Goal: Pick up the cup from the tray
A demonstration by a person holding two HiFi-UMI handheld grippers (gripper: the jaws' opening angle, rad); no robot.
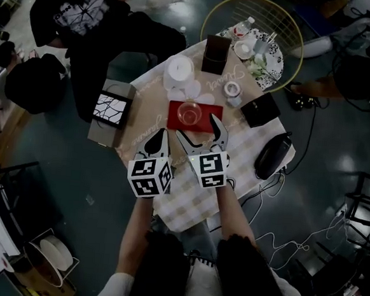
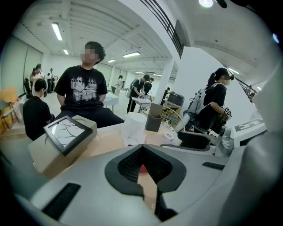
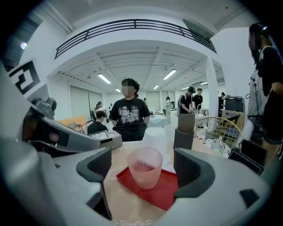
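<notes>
A translucent pink cup (image 1: 189,112) stands upright on a small red tray (image 1: 207,109) in the middle of the table. In the right gripper view the cup (image 3: 145,167) fills the space just ahead of the jaws, on the tray (image 3: 164,195). My right gripper (image 1: 196,126) (image 3: 142,163) is open wide, its tips at the tray's near edge, and neither pad touches the cup. My left gripper (image 1: 162,135) (image 2: 141,149) hovers just left of the tray, shut with nothing in it.
Beyond the tray stand a white roll (image 1: 179,70), a dark box (image 1: 216,54) and a small tape roll (image 1: 232,88). A black pouch (image 1: 260,110) and a black case (image 1: 272,154) lie to the right. A framed picture on a box (image 1: 111,109) sits left. A person (image 1: 87,15) sits at the far side.
</notes>
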